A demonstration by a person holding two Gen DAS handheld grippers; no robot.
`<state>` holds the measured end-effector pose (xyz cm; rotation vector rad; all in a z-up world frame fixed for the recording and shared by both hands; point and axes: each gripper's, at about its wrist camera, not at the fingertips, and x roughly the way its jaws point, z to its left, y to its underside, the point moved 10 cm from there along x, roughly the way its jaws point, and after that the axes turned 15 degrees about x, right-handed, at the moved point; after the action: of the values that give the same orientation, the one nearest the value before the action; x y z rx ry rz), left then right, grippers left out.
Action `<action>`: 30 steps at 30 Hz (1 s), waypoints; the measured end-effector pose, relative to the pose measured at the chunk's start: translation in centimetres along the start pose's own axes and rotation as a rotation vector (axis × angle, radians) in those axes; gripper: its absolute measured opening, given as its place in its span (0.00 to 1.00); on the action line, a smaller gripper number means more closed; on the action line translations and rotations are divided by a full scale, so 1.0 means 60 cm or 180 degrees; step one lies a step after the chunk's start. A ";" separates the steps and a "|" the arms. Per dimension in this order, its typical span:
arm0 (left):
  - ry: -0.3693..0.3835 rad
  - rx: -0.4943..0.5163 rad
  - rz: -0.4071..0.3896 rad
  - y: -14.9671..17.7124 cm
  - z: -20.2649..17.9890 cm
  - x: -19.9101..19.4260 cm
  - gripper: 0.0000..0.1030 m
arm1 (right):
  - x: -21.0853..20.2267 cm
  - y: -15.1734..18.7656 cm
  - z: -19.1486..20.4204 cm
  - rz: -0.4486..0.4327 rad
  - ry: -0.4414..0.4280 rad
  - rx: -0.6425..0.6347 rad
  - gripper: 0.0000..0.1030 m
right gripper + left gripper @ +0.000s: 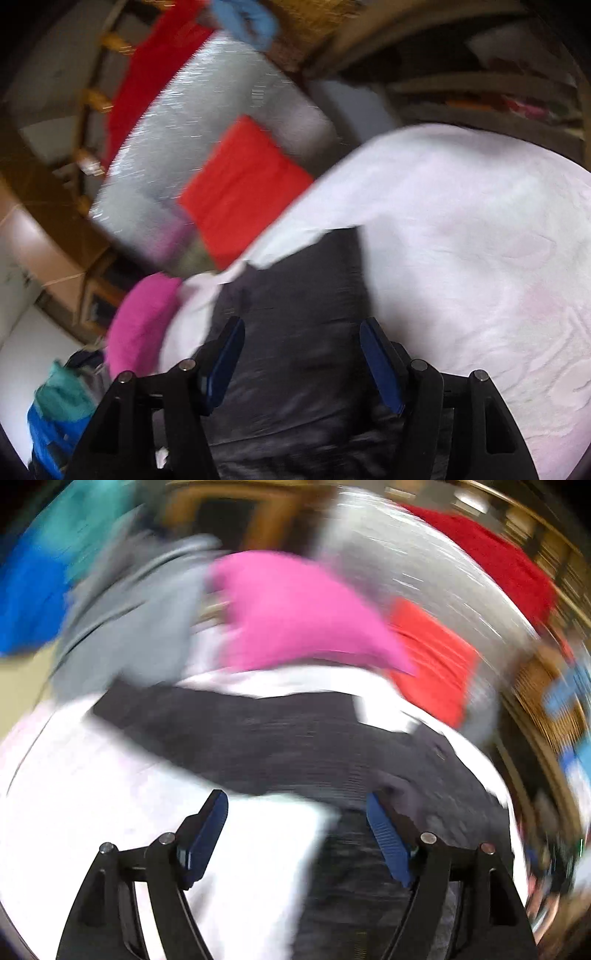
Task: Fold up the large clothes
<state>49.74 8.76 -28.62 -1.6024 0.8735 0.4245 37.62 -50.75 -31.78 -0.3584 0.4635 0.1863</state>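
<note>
– Both grippers, left and right, hang with jaws spread and empty over the dark garment; why?
– My guess: it lies flat on the white sheet ready for a fold, the pink cloth and red cloth beyond it set aside

Counts, both views blurred:

- 1 dark grey garment lay on 1 white sheet.
- 1 pink garment counted.
- 1 folded orange-red garment counted.
- 1 deep red cloth counted.
- 1 light grey garment counted.
- 1 blue cloth and 1 teal cloth showed at edge.
- 1 silvery mat counted.
- 1 light blue cloth showed in right wrist view only.
- 2 tongs: left tongs, right tongs, each with 2 blue pads.
</note>
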 end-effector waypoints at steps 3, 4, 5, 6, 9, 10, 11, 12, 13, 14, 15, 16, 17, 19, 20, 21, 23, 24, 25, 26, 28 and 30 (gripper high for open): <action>-0.0080 -0.0779 0.0130 0.026 0.125 0.017 0.76 | 0.004 0.037 0.038 0.0106 -0.0122 -0.0190 0.67; -0.0102 -0.0984 0.0140 0.031 0.156 0.026 0.76 | 0.007 0.048 0.045 0.0139 -0.0118 -0.0252 0.67; -0.0108 -0.1114 0.0151 0.033 0.176 0.036 0.76 | 0.011 0.056 0.049 0.0163 -0.0108 -0.0309 0.67; -0.0096 -0.1234 0.0154 0.036 0.193 0.048 0.76 | 0.019 0.068 0.055 0.0178 -0.0083 -0.0362 0.67; -0.0064 -0.1485 0.0079 0.034 0.225 0.082 0.76 | 0.030 0.072 0.050 0.0204 -0.0048 -0.0364 0.67; -0.0074 -0.1561 0.0032 0.027 0.237 0.097 0.76 | 0.033 0.071 0.047 0.0196 -0.0040 -0.0345 0.67; -0.0071 -0.1619 0.0009 0.020 0.242 0.109 0.76 | 0.037 0.071 0.043 0.0192 -0.0031 -0.0342 0.67; -0.0056 -0.1681 -0.0013 0.009 0.241 0.129 0.76 | 0.046 0.068 0.042 0.0181 -0.0004 -0.0354 0.67; -0.0037 -0.1753 -0.0035 0.004 0.250 0.144 0.75 | 0.046 0.065 0.038 0.0170 0.0019 -0.0365 0.67; -0.0049 -0.1808 -0.0042 -0.001 0.255 0.158 0.75 | 0.046 0.064 0.034 0.0164 0.0040 -0.0375 0.67; -0.0085 -0.1851 -0.0048 -0.007 0.260 0.168 0.74 | 0.047 0.063 0.031 0.0166 0.0056 -0.0389 0.67; -0.0124 -0.1888 -0.0090 -0.014 0.271 0.180 0.74 | 0.049 0.063 0.029 0.0165 0.0067 -0.0402 0.67; -0.0146 -0.1884 -0.0112 -0.014 0.273 0.182 0.71 | 0.051 0.062 0.029 0.0158 0.0074 -0.0418 0.67; -0.0251 -0.1839 -0.0047 -0.020 0.284 0.203 0.59 | 0.052 0.062 0.028 0.0133 0.0085 -0.0457 0.67; -0.0309 -0.1830 -0.0055 -0.021 0.290 0.208 0.45 | 0.053 0.061 0.029 0.0113 0.0091 -0.0470 0.67; -0.0355 -0.1826 -0.0065 -0.023 0.293 0.211 0.33 | 0.052 0.059 0.029 0.0092 0.0089 -0.0477 0.67; -0.0348 -0.1860 -0.0054 -0.024 0.297 0.217 0.21 | 0.055 0.057 0.029 0.0076 0.0086 -0.0471 0.67; -0.0336 -0.1857 -0.0092 -0.027 0.295 0.214 0.16 | 0.055 0.056 0.028 0.0070 0.0094 -0.0467 0.67; -0.0324 -0.1802 -0.0147 -0.034 0.292 0.207 0.14 | 0.055 0.056 0.027 0.0064 0.0103 -0.0460 0.67; -0.0315 -0.1678 -0.0218 -0.046 0.281 0.194 0.10 | 0.055 0.055 0.027 0.0061 0.0105 -0.0453 0.67; -0.0325 -0.1432 -0.0267 -0.069 0.254 0.168 0.09 | 0.051 0.052 0.027 0.0034 0.0087 -0.0431 0.67; -0.0277 -0.1187 -0.0318 -0.096 0.214 0.136 0.08 | 0.043 0.047 0.029 -0.0006 0.0048 -0.0403 0.67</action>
<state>61.78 18.63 -33.38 -1.9435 0.6705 0.6077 39.88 -47.26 -32.36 -0.4844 0.4673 0.2119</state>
